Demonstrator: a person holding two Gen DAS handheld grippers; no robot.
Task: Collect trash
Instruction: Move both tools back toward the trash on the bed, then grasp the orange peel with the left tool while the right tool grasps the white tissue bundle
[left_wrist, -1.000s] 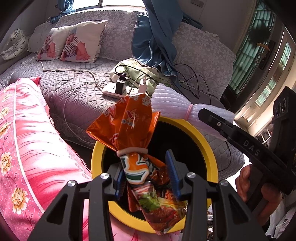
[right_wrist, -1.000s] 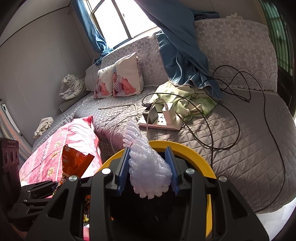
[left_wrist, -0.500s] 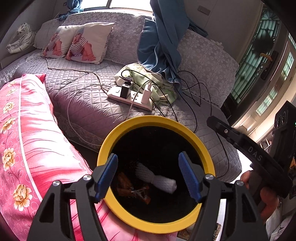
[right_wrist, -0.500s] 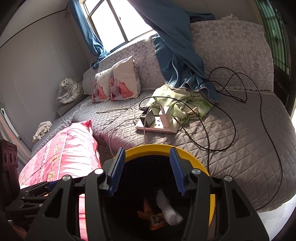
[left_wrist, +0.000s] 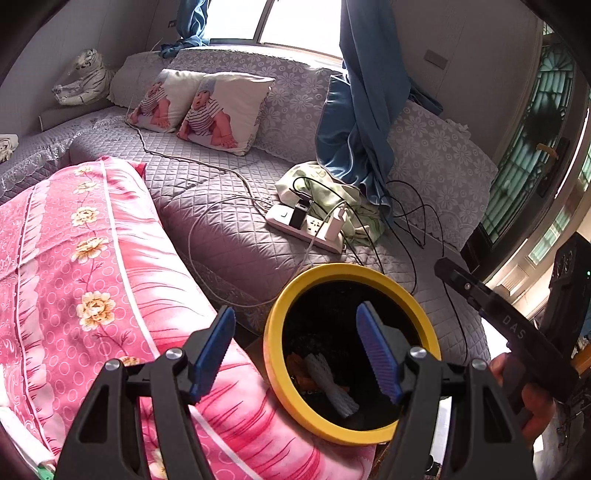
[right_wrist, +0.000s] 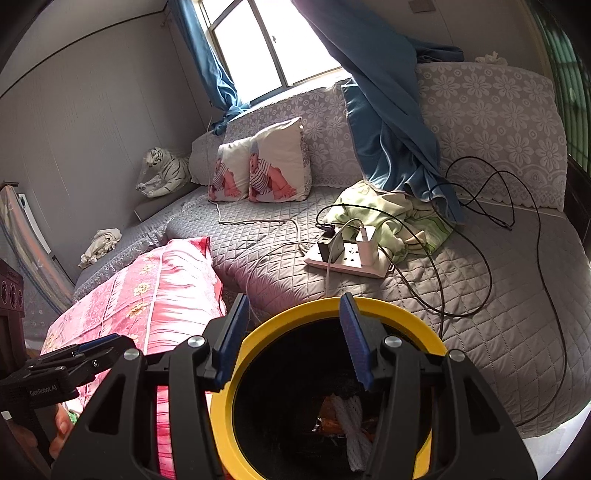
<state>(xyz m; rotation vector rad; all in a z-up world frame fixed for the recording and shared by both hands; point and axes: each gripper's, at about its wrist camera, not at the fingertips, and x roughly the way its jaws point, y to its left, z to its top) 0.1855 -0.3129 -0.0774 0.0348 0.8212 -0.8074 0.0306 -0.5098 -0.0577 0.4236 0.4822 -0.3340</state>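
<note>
Trash lies at the bottom of a round black bin with a yellow rim: a white foam net sleeve on an orange snack wrapper. Left gripper and right gripper hover above, blue-padded jaws apart, both having just opened and gripping nothing.

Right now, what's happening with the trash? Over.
Left gripper and right gripper both open, empty. White foam net and orange wrapper inside yellow-rimmed bin. Nothing blocking.

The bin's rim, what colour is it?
Yellow; the bin's rim shows best in the left wrist view.
</note>
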